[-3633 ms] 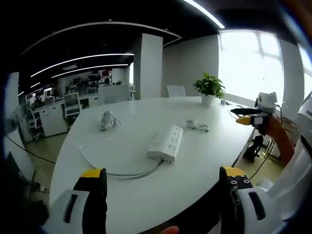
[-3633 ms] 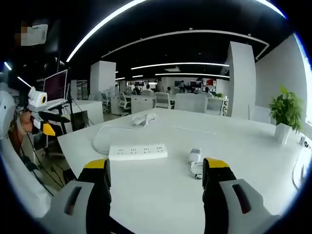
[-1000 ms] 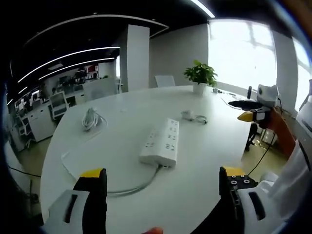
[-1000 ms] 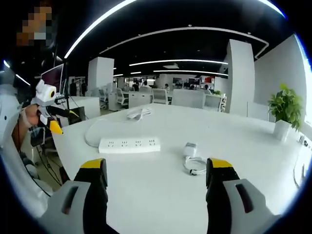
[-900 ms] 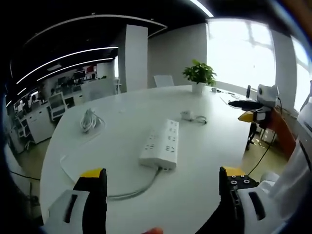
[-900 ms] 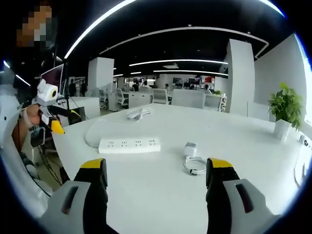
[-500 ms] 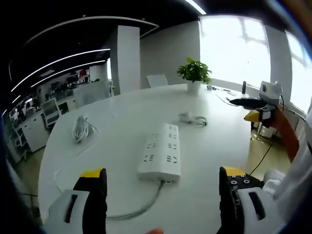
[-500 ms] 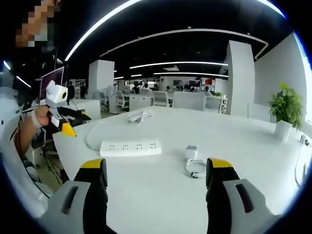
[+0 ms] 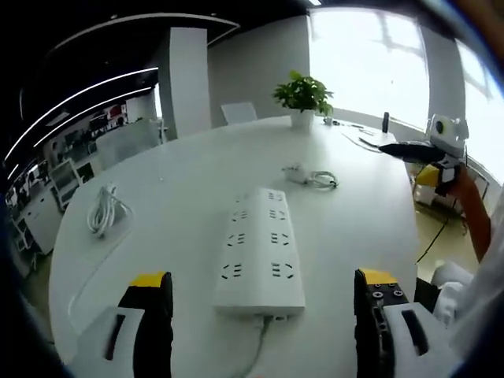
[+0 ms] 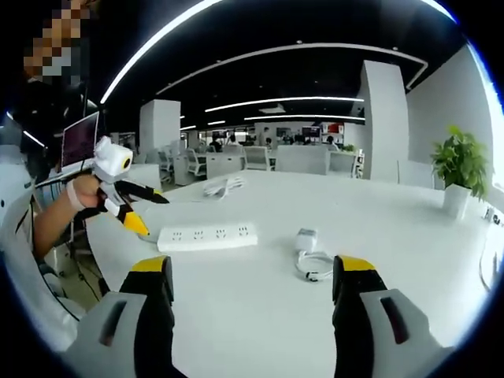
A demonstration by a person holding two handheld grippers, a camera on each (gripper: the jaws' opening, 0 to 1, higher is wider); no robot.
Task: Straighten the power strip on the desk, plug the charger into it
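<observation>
A white power strip lies lengthwise on the white desk, straight ahead between my left gripper's open jaws and a short way beyond them. In the right gripper view the power strip lies crosswise, and the left gripper, held in a hand, hovers open just off the strip's left end. A white charger with its looped cable rests right of the strip, a little ahead of my open right gripper. The charger lies beyond the strip; the right gripper hangs off the desk's right edge.
A coiled white cable lies on the desk's far left, the same coiled cable behind the strip. A potted plant stands at the far edge. The strip's cord trails toward me. Office desks and chairs fill the background.
My left gripper has come in over the desk toward the power strip, which now looms larger and straight ahead. The right gripper has hardly moved.
</observation>
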